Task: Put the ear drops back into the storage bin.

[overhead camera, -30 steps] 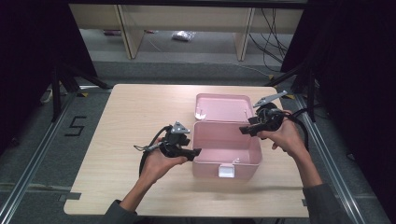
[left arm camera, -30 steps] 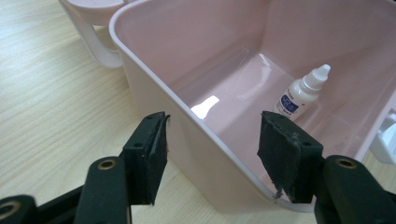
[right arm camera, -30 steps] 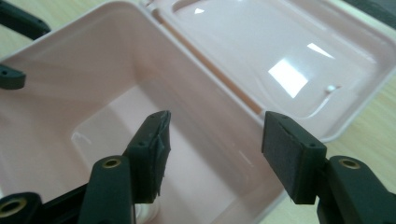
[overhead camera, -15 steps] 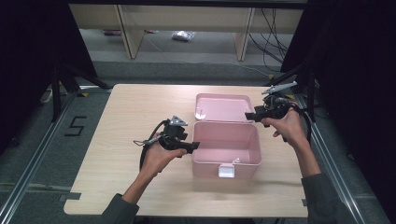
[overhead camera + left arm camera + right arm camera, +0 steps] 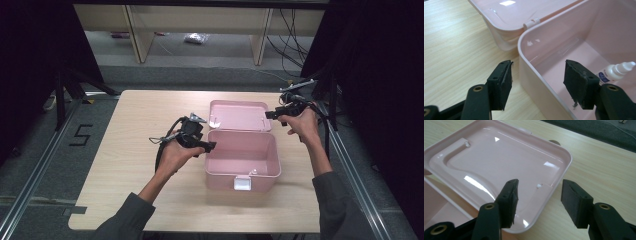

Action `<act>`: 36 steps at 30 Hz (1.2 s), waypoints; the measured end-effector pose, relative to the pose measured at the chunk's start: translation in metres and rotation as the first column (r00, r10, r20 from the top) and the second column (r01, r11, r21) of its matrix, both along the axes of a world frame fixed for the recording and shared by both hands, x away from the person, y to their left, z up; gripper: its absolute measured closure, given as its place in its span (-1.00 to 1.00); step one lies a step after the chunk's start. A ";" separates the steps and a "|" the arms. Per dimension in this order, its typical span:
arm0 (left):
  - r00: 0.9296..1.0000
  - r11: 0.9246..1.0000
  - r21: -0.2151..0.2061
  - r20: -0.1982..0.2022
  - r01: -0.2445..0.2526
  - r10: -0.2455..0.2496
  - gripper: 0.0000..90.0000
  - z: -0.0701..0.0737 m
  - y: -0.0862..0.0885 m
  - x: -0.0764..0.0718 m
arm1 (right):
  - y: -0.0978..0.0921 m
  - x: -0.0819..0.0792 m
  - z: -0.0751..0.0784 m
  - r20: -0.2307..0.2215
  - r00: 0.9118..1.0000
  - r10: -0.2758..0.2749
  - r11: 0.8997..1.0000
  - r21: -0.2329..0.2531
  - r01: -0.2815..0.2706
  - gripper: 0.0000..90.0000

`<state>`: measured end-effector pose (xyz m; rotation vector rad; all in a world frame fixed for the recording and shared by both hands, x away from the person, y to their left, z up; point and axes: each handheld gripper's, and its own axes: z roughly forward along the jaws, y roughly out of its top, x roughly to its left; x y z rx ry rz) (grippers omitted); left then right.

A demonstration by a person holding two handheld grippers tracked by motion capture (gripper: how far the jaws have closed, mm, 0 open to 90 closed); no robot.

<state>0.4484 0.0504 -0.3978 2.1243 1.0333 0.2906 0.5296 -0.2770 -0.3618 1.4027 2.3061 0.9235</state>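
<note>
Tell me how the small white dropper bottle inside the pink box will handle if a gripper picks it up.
The dropper bottle lies on its side in the pink box, so it would probably roll if nudged. It looks like smooth plastic, so it may slip between the pads. It seems small beside the left gripper, so it is likely light.

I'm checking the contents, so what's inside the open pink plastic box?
A small white dropper bottle with a blue label lies on the floor of the pink plastic box. The near wall and the right jaw hide part of the floor.
</note>
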 end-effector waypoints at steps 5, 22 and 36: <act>1.000 0.999 0.039 -0.006 -0.008 0.008 -0.10 -0.002 -0.002 0.014 | -0.002 0.012 -0.013 0.000 1.000 0.002 1.000 -0.005 -0.002 0.09; 0.998 0.993 0.110 -0.050 0.032 -0.027 0.14 -0.010 -0.014 0.038 | -0.003 0.034 -0.029 -0.037 0.998 -0.059 0.998 0.006 0.060 0.12; 0.999 0.988 0.154 -0.011 0.033 -0.032 0.69 -0.011 -0.025 0.033 | -0.004 0.040 -0.031 -0.026 0.997 -0.078 0.997 -0.002 0.078 0.17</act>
